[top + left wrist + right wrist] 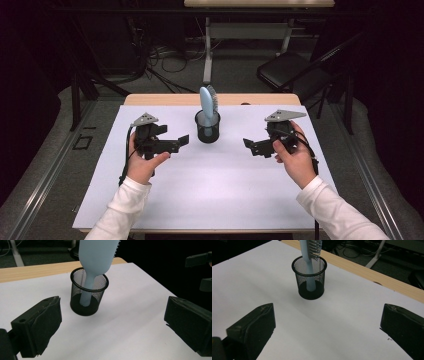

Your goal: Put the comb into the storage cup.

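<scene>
A black mesh cup (207, 127) stands upright at the middle back of the white sheet. A pale blue hairbrush (207, 102) stands in it, handle down and head up. The cup (89, 295) and the brush (96, 257) lie just ahead of my left gripper (112, 322), which is open and holds nothing. In the high view that left gripper (182, 141) is left of the cup and points at it. My right gripper (248, 145) is to the cup's right, open and empty, and faces the cup (310, 281) and the brush (310, 255).
The white sheet (210, 190) covers most of a wooden table (165, 99), whose bare edge shows at the back. Past the table stand a black folding chair (290, 70), another table's leg (207, 50) and floor cables (170, 62).
</scene>
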The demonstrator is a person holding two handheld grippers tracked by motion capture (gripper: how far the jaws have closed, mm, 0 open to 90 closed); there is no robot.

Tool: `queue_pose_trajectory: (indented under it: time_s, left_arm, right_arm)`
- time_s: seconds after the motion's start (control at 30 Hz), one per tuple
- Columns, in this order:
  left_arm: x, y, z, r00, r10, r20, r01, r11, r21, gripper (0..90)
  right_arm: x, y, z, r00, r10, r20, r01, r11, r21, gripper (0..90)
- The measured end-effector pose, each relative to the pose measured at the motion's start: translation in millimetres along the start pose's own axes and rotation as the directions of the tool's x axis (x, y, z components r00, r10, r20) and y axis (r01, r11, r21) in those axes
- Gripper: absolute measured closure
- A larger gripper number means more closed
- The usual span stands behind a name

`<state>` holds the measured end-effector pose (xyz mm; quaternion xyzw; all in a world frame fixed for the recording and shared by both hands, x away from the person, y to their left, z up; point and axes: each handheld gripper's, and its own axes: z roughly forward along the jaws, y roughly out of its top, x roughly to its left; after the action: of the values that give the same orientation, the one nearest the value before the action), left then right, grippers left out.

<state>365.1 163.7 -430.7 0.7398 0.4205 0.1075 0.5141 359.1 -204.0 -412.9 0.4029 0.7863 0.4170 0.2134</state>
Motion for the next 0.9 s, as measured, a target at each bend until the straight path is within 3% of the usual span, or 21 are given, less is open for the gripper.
queue_pose_trajectory:
  time_s: [0.3,0.6,0.9]
  left_arm:
    - [1.8,-10.2,-12.1,0.9994,0.029,-0.017,-0.029,0.9991,0.031,1.3]
    - [10.8,-27.6,-20.7,0.9994,0.020,-0.029,-0.019,0.9982,0.057,1.3]
    - [20.0,-44.2,-26.0,0.9986,0.005,-0.052,-0.002,0.9985,0.055,1.3]
  right_arm:
    - [-3.6,-22.5,-9.5,0.9998,0.020,0.009,-0.020,1.000,-0.001,0.0]
    - [-12.8,-55.3,-15.0,0.9971,0.069,0.031,-0.069,0.998,0.001,0.0]
    - [-26.5,-78.2,-23.3,0.9882,0.139,0.065,-0.139,0.990,0.004,0.0]
